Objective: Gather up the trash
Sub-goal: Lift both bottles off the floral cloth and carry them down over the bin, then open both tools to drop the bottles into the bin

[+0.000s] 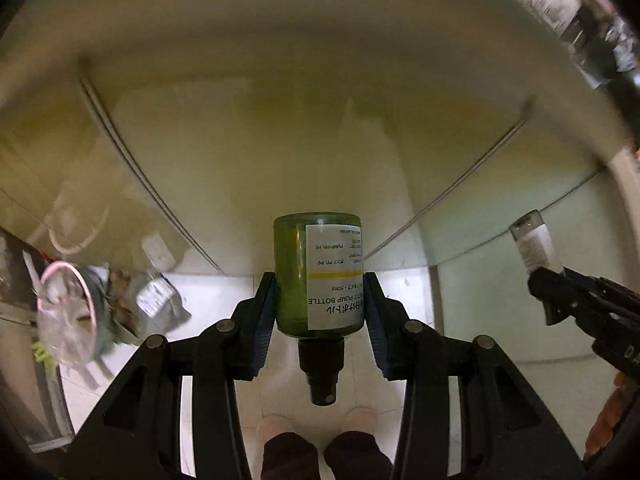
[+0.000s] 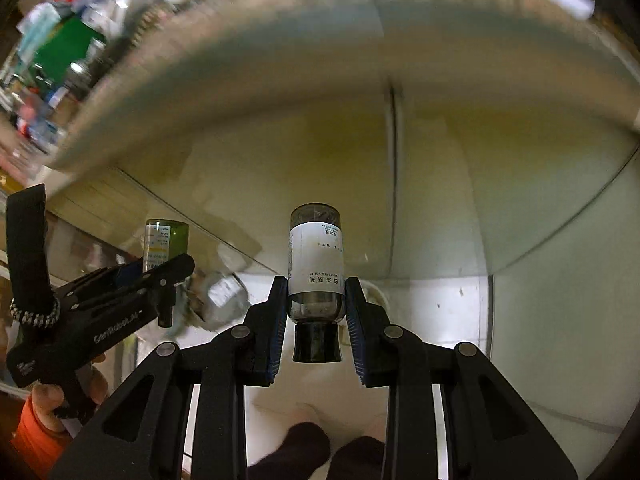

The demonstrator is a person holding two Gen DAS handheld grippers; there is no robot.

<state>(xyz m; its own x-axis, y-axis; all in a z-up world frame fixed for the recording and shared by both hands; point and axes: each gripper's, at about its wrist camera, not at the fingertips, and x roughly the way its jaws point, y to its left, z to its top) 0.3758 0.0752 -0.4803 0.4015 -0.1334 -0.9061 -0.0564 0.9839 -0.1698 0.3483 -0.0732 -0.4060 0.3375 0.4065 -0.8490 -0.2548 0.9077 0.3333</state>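
My left gripper [image 1: 319, 292] is shut on a green pump bottle [image 1: 292, 272] with a white label, its black pump neck pointing back at the camera. My right gripper [image 2: 316, 286] is shut on a clear bottle [image 2: 316, 252] with a white label and a black cap. Both point steeply down at the white floor in front of beige cabinet doors. In the left wrist view, the right gripper [image 1: 540, 276] holds its clear bottle [image 1: 530, 240] at the far right. In the right wrist view, the left gripper [image 2: 168, 276] holds the green bottle [image 2: 176, 238] at the left.
A bag with a pink rim [image 1: 68, 312], holding rubbish, sits low on the left beside a silver packet [image 1: 158, 300]. The person's slippered feet [image 1: 276, 426] stand below the grippers. Beige cabinet doors [image 1: 280, 152] rise ahead. A cluttered counter [image 2: 68, 48] overhangs the upper left.
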